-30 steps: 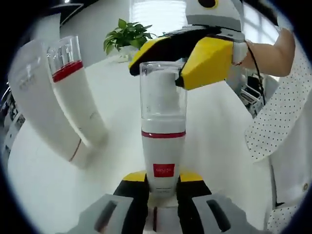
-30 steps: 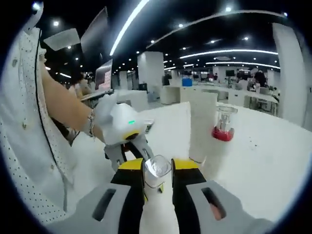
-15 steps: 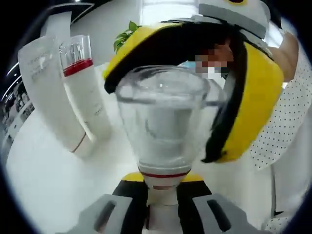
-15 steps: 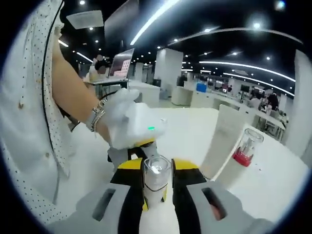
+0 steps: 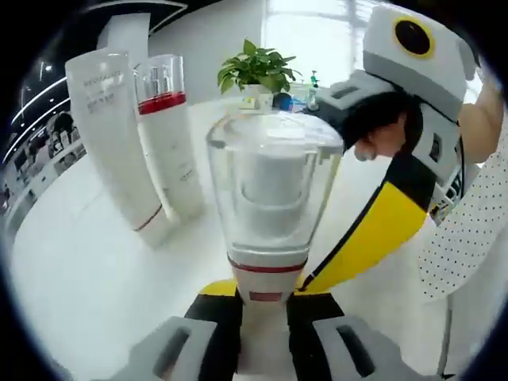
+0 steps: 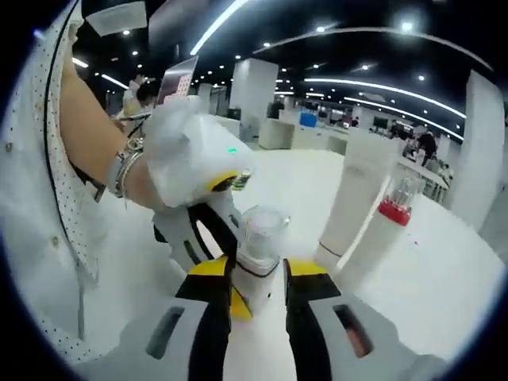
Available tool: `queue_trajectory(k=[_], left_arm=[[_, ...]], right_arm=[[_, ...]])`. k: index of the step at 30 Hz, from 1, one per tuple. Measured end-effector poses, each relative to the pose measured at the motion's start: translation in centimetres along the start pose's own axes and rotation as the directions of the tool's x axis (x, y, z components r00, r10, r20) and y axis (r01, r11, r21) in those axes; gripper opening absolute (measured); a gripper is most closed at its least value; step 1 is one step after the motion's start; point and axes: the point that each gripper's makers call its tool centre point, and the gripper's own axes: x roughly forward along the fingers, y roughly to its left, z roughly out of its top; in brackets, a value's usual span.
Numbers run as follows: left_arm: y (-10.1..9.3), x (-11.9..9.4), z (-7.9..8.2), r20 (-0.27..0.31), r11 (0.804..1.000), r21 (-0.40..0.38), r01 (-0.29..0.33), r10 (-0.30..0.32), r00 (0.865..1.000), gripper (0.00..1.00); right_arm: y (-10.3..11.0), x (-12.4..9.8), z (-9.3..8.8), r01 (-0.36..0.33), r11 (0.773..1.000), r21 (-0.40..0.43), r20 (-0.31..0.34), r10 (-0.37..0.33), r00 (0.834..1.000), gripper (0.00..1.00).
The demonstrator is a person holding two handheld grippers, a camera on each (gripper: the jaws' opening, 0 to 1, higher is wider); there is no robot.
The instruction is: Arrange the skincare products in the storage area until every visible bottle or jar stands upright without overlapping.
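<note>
While both the left gripper (image 5: 262, 317) and right gripper (image 6: 255, 278) pinched one bottle (image 5: 270, 198), it stood upright beside the tube (image 5: 111, 135).

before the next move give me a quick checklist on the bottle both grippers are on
1. Left gripper gripping the clear-capped bottle at its base: ok.
2. Right gripper closed on that bottle: cannot tell; jaws flank it.
3. Bottle upright: cannot tell, views tilt with the hands.
4. Bottle apart from the tall white tube and red-banded bottle: ok.
5. Those two standing on the table: ok, though they touch or overlap.
</note>
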Motion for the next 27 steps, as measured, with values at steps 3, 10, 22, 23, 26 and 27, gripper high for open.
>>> queue_trajectory(k=[3,10,22,23,26,27], left_arm=[[0.1,0.3,0.2,0.012,0.999,-0.015,-0.049,0.05,0.999,0.2],[0.5,0.6,0.4,0.005,0.987,-0.092,-0.129,0.13,0.992,0.2],[-0.1,-0.5,-0.2,0.005,0.999,-0.04,0.03,-0.03,1.0,0.22],[-0.3,-0.5,0.0,0.015,0.997,-0.056,0.048,-0.047,0.999,0.15],[-0.1,-0.4,-0.6,-0.037,0.998,0.064,0.007,-0.004,0.999,0.09],[-0.5,-0.3,-0.4,-0.02,0.999,0.041,0.019,-0.018,1.0,0.08]], right_arm=[[-0.8,0.1,-0.6,0.084,0.991,0.101,0.011,-0.086,0.996,0.23],[-0.8,0.7,-1.9,0.165,0.975,0.146,-0.007,-0.166,0.986,0.19],[-2.0,0.4,-7.7,0.074,0.996,0.058,-0.202,-0.061,0.977,0.0],[-1.3,0.4,-7.8,0.056,0.998,0.042,-0.201,-0.047,0.978,0.0],[1.2,0.4,-7.1,-0.038,0.999,-0.015,-0.211,0.034,0.977,0.0],[1.3,0.3,-7.2,-0.034,0.999,-0.035,-0.228,0.025,0.973,0.0]])
